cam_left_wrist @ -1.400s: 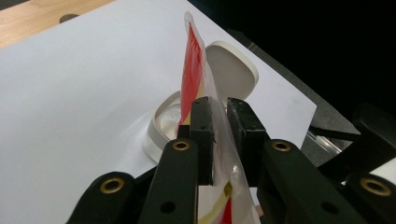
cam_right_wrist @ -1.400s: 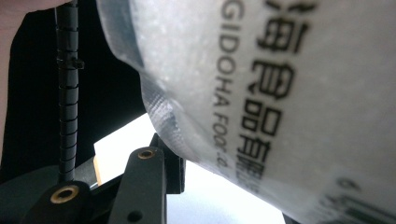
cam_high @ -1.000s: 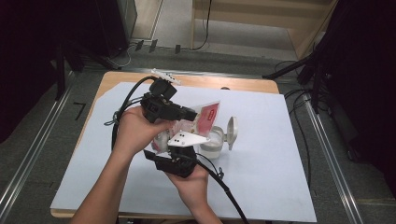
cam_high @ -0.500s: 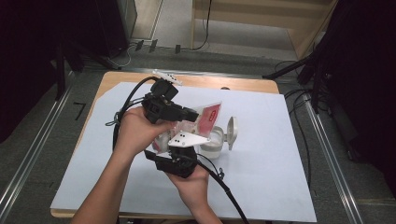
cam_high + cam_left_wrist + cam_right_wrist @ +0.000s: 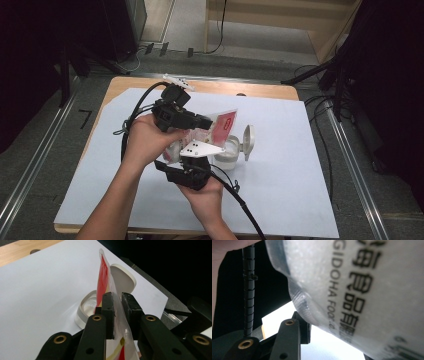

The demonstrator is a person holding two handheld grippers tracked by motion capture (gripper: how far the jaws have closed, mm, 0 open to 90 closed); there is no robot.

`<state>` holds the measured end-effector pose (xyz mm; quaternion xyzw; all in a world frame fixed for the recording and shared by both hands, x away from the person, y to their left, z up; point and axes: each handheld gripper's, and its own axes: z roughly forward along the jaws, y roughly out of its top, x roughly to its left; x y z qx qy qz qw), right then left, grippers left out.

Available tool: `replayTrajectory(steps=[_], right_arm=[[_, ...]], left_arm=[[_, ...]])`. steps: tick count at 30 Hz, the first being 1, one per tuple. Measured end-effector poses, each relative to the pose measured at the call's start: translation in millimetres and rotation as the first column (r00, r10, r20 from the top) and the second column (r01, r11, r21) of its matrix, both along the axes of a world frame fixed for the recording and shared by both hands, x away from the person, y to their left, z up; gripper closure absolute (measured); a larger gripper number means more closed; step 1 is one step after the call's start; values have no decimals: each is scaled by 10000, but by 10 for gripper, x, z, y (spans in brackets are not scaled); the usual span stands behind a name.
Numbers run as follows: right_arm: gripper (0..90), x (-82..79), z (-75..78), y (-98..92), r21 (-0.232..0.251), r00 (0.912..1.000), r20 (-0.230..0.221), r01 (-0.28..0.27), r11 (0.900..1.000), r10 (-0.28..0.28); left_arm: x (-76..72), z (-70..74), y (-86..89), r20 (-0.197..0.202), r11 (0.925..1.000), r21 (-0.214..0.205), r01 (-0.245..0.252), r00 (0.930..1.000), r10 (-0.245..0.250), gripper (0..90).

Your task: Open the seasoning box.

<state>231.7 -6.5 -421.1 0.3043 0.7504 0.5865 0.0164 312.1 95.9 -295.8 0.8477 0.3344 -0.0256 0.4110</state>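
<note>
A red and clear snack pouch [image 5: 222, 124] hangs over a white round tub [image 5: 227, 150] whose flip lid [image 5: 248, 141] stands open. My left gripper [image 5: 207, 121] is shut on the pouch [image 5: 103, 277] near its upper edge, pads pressed on the film, with the tub [image 5: 86, 310] below and beyond. My right gripper [image 5: 196, 144], under its grey plate, sits just below and nearer the person. In the right gripper view the printed pouch body [image 5: 362, 290] bulges between the jaws, and one finger [image 5: 303, 330] lies against it; the other finger is hidden.
A white sheet [image 5: 290, 165] covers most of the wooden table [image 5: 250, 90]. A small white part [image 5: 176, 81] lies at the back edge. Black cables [image 5: 240, 200] trail from both grippers toward the person.
</note>
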Motion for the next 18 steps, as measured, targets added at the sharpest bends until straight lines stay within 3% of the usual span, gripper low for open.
replayTrajectory(steps=[3, 18], right_arm=[[592, -2, 6, -3, 8, 10000, 7, -62, 10000, 62], [630, 2, 34, -20, 97, 9997, -201, 130, 9999, -128]], left_arm=[[0, 1, -5, 24, 10000, -10, -13, 10000, 13, 813], [1, -9, -32, 126, 9999, -153, -75, 9999, 76, 812]])
